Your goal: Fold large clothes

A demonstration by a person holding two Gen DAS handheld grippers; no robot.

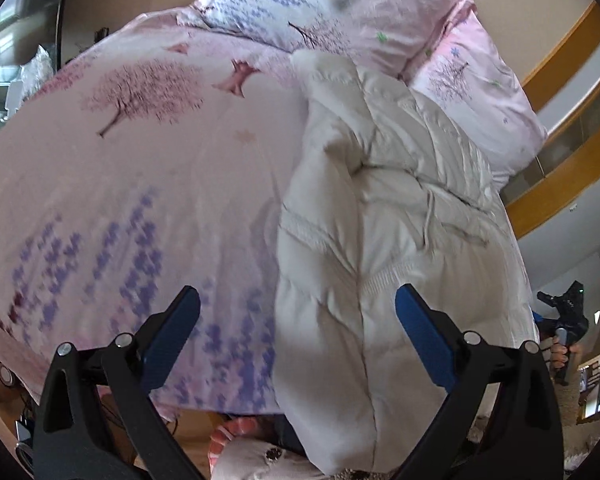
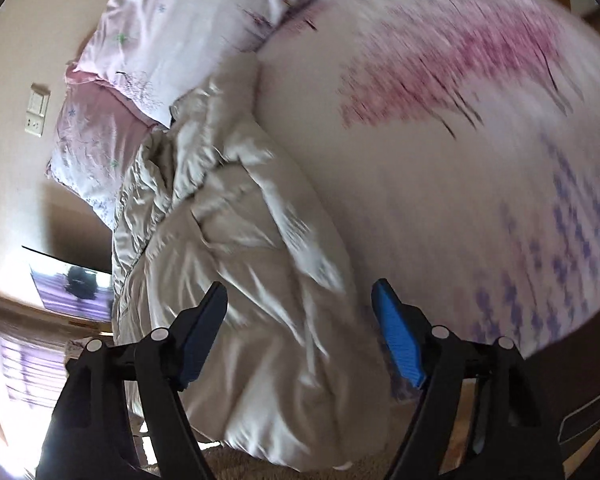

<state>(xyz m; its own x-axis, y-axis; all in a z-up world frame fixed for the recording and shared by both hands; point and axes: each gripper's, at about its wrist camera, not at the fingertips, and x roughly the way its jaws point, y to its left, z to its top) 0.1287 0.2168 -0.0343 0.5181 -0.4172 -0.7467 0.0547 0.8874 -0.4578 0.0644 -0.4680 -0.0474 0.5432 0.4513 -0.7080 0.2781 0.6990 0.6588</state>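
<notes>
Slippage is your risk: the white puffy coat lies bunched along the bed edge, hem overhanging. Your left gripper and right gripper both gape wide, empty; a shallow pinch on slick padding drags it floorward.

In the left wrist view, the bedsheet lies bare across the left and centre of the frame, open to pass over. The coat heaps up along the right side, and pillows block the top edge.
</notes>
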